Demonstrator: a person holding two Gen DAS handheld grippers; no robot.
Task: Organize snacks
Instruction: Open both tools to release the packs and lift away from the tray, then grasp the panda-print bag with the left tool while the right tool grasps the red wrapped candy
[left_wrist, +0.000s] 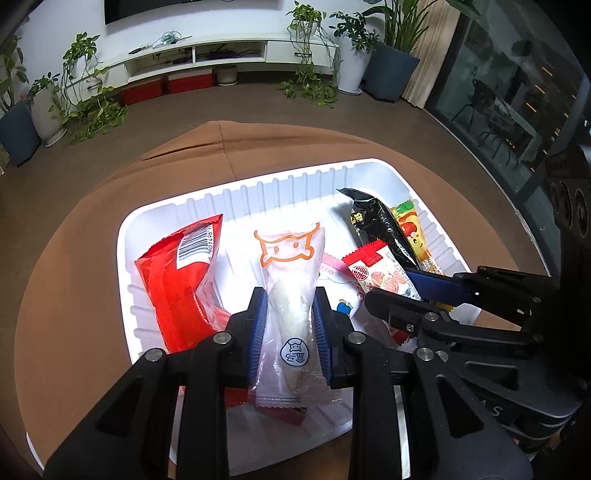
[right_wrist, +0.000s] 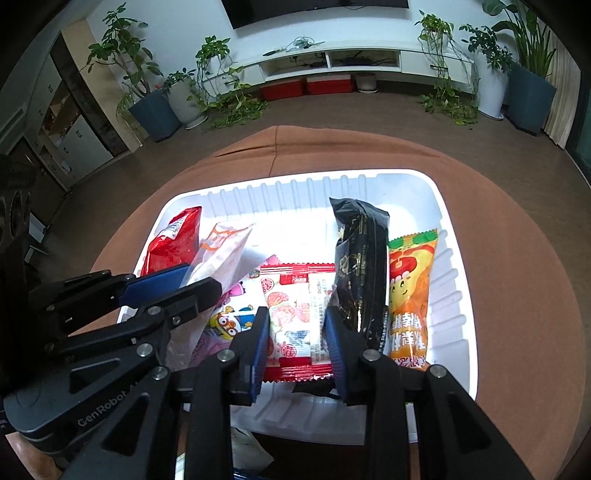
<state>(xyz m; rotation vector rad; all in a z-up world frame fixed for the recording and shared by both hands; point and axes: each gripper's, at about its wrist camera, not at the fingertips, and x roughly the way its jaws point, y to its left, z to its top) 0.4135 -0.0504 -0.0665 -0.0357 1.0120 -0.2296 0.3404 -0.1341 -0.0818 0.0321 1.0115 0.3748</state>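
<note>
Both grippers down in the white tray (left_wrist: 369, 166) at frame centre, on the brown-clothed desk (left_wrist: 74, 258). Left gripper (left_wrist: 289, 325) clenched on the clear cat-print packet (left_wrist: 288, 280), blue pads pinching its lower half, top end pointing up-frame over the tray floor. Red bag (left_wrist: 177, 280) just left of it, leaning on the tray wall. Right gripper (right_wrist: 298, 339) astride the red-edged strawberry packet (right_wrist: 295, 314) at lower centre of the right wrist view; pads close on both sides, but squeezing or merely near, cannot tell. Black wrapper (right_wrist: 360, 266) directly right of it, seemingly touching the right pad; orange packet (right_wrist: 410, 295) further right against the ribbed wall. Cartoon-print sachet (right_wrist: 229, 321) lower left, partly tucked under the rest.

Probably a sorting lift in hand. Best kept slow: thin film likely to slip, so a firm pinch on the filled middle, not the sealed edge. Worth lifting the clear packet straight up before shifting it, to avoid dragging the red bag. On the right, a risk of snagging the black wrapper along with the strawberry packet; a cleaner bite looks wise.
</note>
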